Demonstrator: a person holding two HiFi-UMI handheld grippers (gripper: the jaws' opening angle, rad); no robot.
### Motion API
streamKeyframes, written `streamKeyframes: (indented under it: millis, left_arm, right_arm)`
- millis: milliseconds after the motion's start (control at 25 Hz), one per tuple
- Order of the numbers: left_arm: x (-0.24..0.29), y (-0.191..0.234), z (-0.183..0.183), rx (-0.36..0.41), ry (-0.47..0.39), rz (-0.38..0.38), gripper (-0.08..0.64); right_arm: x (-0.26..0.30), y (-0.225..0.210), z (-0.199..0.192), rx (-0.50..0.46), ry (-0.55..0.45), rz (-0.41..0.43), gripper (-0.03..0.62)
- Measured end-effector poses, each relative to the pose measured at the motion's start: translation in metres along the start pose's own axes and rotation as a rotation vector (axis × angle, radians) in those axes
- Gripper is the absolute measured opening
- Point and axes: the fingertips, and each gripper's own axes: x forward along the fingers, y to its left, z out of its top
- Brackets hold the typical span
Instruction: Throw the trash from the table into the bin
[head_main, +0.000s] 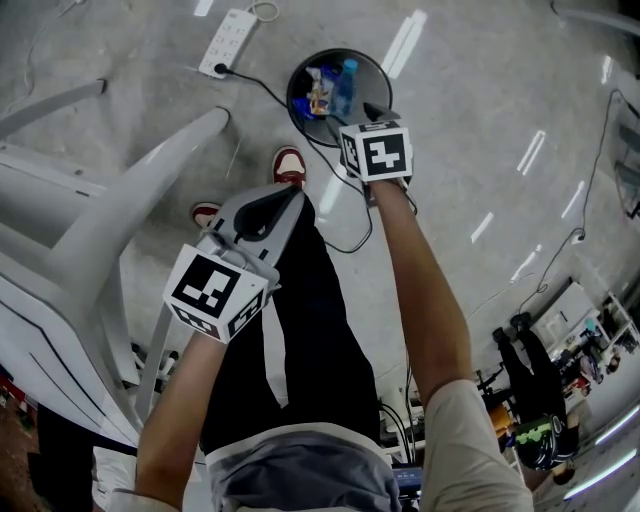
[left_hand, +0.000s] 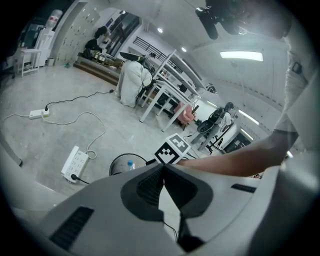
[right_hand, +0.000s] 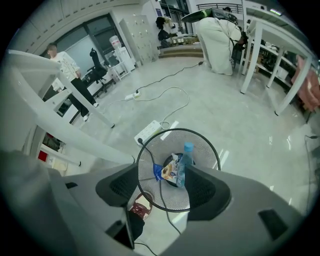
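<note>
Grey polished floor (head_main: 480, 120) all round; the mesh bin (head_main: 298, 108) at the head view's top centre already holds a plastic bottle (right_hand: 185, 162) and wrapper (right_hand: 169, 172). They look light, slick and crushable, best pinched mid-body. Above it the right gripper (right_hand: 167, 190) hangs with fingers wide and empty; the left gripper (left_hand: 163, 172) has its fingers pressed together.

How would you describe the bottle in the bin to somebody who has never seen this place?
On the grey floor, beside a white power strip, stands a round black wire-mesh bin. Inside it a clear plastic bottle sits next to a colourful snack wrapper. The bottle alone is tall, see-through and has a light blue cap.
</note>
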Motion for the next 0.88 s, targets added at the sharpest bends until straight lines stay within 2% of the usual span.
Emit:
streamKeyframes:
  millis: [80,160,280,560,880]
  left_arm:
    - [-0.002,-0.001,0.002,0.005,0.0,-0.001,0.008]
    - [-0.005,-0.001,0.005,0.012,-0.006,-0.001,0.008]
    - [-0.007,-0.001,0.013,0.016,-0.021,0.001,0.008]
    - [-0.016,-0.014,0.037,0.036,-0.054,-0.01,0.008]
    - [-0.032,-0.029,0.05,0.034,-0.057,-0.012,0.008]
  right_arm:
    - [-0.008,0.004,0.001,0.006,-0.017,0.001,0.28]
    - [-0.017,0.007,0.001,0.011,-0.037,-0.01,0.176]
    - [-0.036,0.011,0.004,0.026,-0.074,-0.032,0.072]
    - [-0.084,0.029,0.02,0.02,-0.156,-0.041,0.032]
    - [-0.143,0.059,0.039,-0.013,-0.238,-0.03,0.023]
